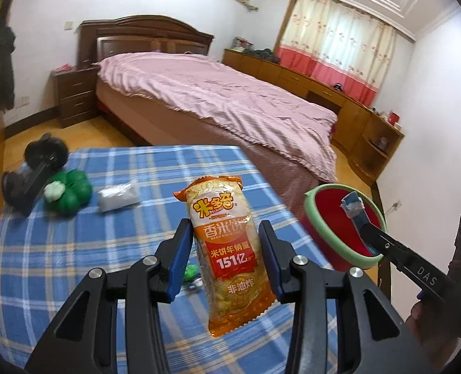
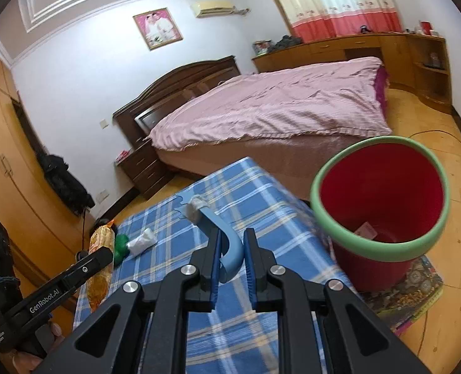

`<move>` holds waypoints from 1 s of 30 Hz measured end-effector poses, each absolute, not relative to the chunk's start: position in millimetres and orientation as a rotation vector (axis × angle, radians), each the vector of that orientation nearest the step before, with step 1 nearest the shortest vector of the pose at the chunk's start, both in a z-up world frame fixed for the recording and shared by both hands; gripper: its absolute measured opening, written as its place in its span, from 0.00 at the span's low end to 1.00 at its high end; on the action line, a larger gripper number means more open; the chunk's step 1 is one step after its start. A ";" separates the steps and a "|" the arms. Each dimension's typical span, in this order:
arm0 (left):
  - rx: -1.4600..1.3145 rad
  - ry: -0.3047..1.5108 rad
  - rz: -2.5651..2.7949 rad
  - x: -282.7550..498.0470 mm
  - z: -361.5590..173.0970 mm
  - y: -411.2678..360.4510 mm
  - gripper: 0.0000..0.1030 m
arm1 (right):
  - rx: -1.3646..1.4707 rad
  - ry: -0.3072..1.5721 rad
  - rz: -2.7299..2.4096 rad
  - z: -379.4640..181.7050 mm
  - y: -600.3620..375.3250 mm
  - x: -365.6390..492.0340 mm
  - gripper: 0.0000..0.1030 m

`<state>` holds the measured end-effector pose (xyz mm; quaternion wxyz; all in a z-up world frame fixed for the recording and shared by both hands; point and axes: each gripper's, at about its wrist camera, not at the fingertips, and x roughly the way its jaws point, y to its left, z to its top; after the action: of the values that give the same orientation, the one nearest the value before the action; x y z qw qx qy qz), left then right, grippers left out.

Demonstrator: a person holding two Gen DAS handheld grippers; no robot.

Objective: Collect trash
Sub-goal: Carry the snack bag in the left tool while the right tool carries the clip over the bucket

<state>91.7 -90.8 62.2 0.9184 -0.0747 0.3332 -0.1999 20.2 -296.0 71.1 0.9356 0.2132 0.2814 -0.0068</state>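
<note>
My left gripper (image 1: pixel 223 233) is shut on an orange rice-cracker snack bag (image 1: pixel 227 258) and holds it upright above the blue plaid table (image 1: pixel 74 265). My right gripper (image 2: pixel 232 243) is shut on a curved blue strip with a crumpled white wad at its tip (image 2: pixel 213 227). In the left wrist view that strip (image 1: pixel 355 212) hangs over the mouth of the red bin with a green rim (image 1: pixel 342 227). The bin (image 2: pixel 383 199) stands on the floor right of the table. A white wrapper (image 1: pixel 118 199) lies on the table.
A green toy with a white piece (image 1: pixel 68 191) and a black dumbbell-shaped object (image 1: pixel 34 171) sit at the table's left edge. A small green item (image 1: pixel 191 271) lies under the bag. A bed with a pink cover (image 1: pixel 230 106) is behind. A mat (image 2: pixel 411 293) lies under the bin.
</note>
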 end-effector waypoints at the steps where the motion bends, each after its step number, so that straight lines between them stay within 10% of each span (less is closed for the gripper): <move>1: -0.147 0.681 -0.425 91.8 64.5 -97.3 0.43 | 0.441 0.570 -0.023 72.4 -301.4 17.8 0.16; 30: 0.058 0.762 -0.689 126.1 39.1 -301.3 0.43 | 0.608 0.543 -0.243 35.6 -460.4 -0.5 0.16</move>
<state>126.1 -301.3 39.1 0.8704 0.0279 0.3646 -0.3296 -0.5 -460.4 35.6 0.9109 0.2951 0.2633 -0.1181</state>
